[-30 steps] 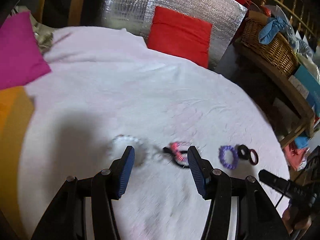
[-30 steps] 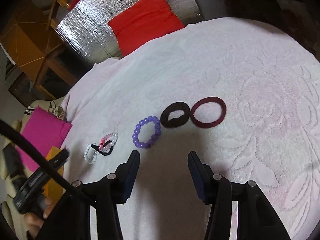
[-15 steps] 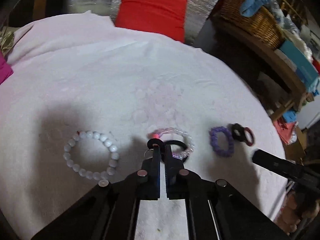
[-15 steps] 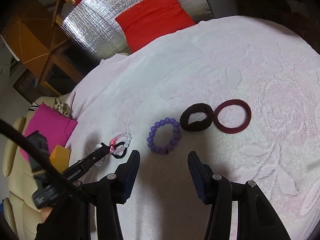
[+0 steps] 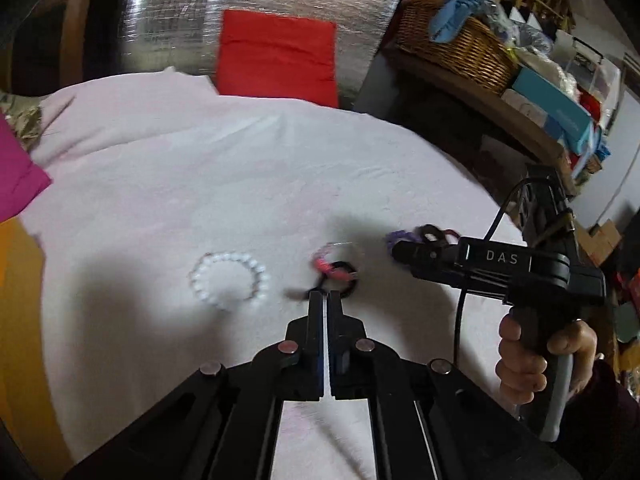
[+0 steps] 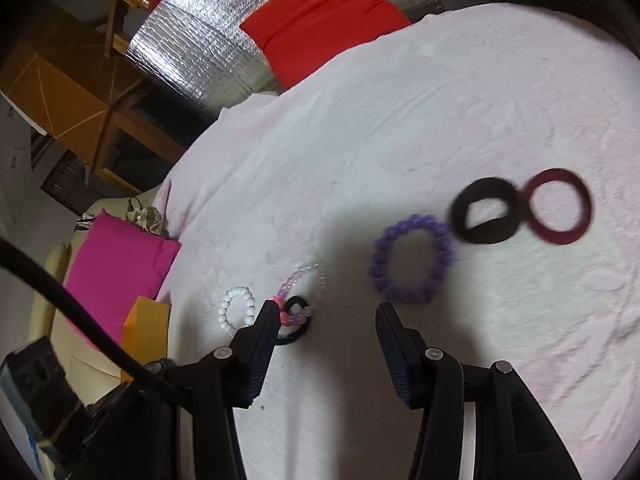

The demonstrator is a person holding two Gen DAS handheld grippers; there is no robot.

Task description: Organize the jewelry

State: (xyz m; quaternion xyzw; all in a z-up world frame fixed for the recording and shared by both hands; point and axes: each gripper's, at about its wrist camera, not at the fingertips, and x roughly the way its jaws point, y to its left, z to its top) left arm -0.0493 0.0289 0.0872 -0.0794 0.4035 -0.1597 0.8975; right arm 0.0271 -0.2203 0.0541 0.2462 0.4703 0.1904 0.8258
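Left gripper (image 5: pixel 326 294) jaws pinched shut on black hair tie (image 5: pixel 340 276), tangled with pink-clear bracelet (image 5: pixel 332 256) on white cloth (image 5: pixel 200 184). Right gripper (image 6: pixel 326 312) half open, empty. Beyond: purple bracelet (image 6: pixel 412 264), black scrunchie (image 6: pixel 486 212), maroon band (image 6: pixel 560 206). White bead bracelet (image 5: pixel 228 280) left.

table (image 6: pixel 460 100) holds a row, right wrist view | left to right: bead bracelet (image 6: pixel 238 309), clear bracelet (image 6: pixel 306 280) overlapping thin band (image 6: pixel 296 320), bead ring (image 6: pixel 412 264), thick band (image 6: pixel 486 210) touching hoop (image 6: pixel 558 206) | cushion (image 6: pixel 320 16) behind table
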